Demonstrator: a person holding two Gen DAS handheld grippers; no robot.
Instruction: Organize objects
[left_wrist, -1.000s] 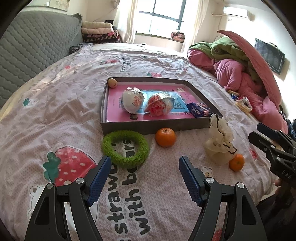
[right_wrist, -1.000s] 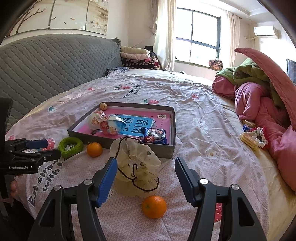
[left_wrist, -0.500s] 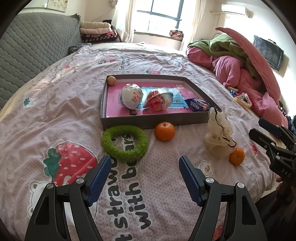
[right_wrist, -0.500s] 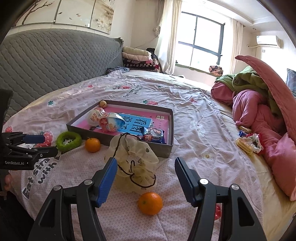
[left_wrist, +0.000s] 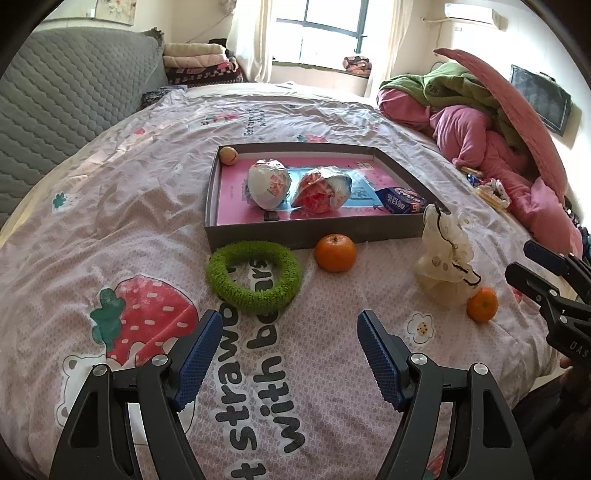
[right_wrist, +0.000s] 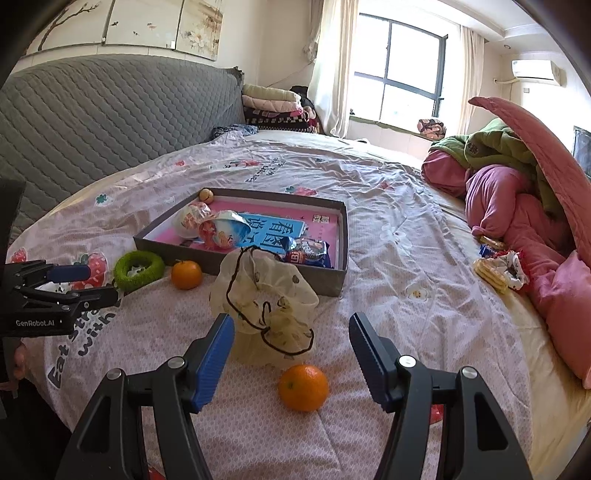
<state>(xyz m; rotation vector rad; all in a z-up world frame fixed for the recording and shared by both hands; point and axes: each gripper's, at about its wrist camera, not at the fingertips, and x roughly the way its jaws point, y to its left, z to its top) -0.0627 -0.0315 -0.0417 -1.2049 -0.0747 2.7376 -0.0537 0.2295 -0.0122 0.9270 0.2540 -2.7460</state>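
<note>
Bedroom, bed (left_wrist: 110, 206) carrying everything. Left gripper (left_wrist: 286, 354) is hovering with jaws wide and empty, just short of the green ring (left_wrist: 254, 272). Right gripper (right_wrist: 291, 356) is hovering too, jaws wide, nothing gripped, an orange (right_wrist: 303, 387) lying on the sheet between them, pouch (right_wrist: 264, 306) just beyond. Second orange (left_wrist: 335, 252) is sitting against the tray (left_wrist: 317, 230), which is holding wrapped snacks (left_wrist: 269, 183).
</note>
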